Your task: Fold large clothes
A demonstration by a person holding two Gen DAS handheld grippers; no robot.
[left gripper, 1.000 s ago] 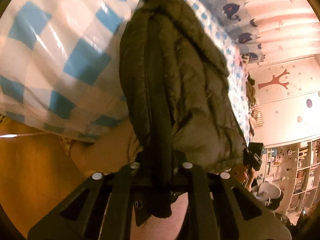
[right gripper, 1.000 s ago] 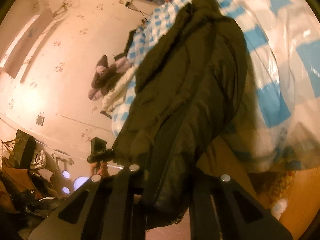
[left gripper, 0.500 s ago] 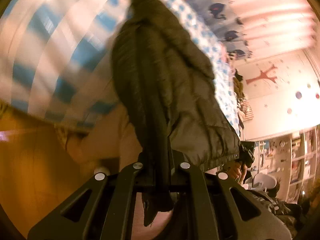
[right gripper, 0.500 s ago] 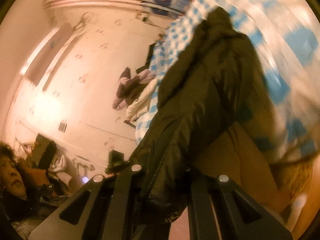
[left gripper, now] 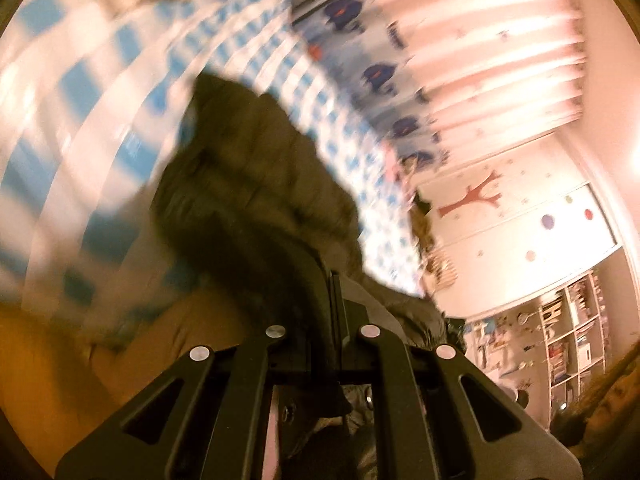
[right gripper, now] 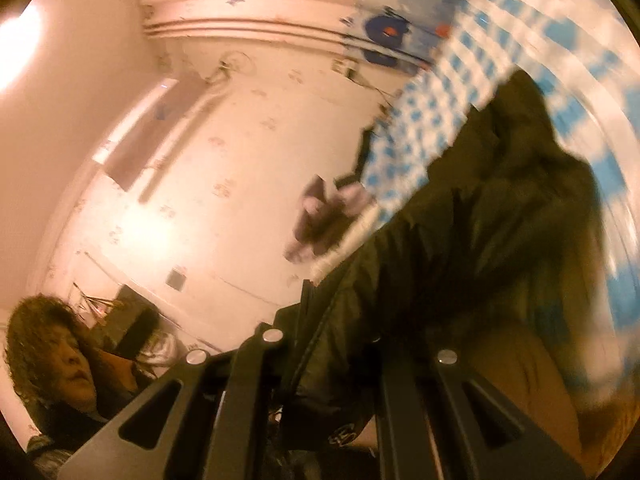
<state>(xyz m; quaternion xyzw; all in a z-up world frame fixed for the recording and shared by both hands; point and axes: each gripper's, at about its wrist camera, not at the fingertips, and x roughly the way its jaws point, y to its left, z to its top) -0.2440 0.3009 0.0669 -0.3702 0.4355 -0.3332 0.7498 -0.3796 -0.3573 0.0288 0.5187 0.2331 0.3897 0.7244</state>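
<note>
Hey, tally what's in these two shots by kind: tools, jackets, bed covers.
Tools: 2, left tool and right tool
Dark puffer jacket: 1
Blue-and-white checked bed cover: 1
Total: 4

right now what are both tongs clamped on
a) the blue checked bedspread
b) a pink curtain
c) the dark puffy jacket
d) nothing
c: the jacket runs down between the fingers of the left tongs, and its dark fabric is likewise pinched in the right tongs.
</note>
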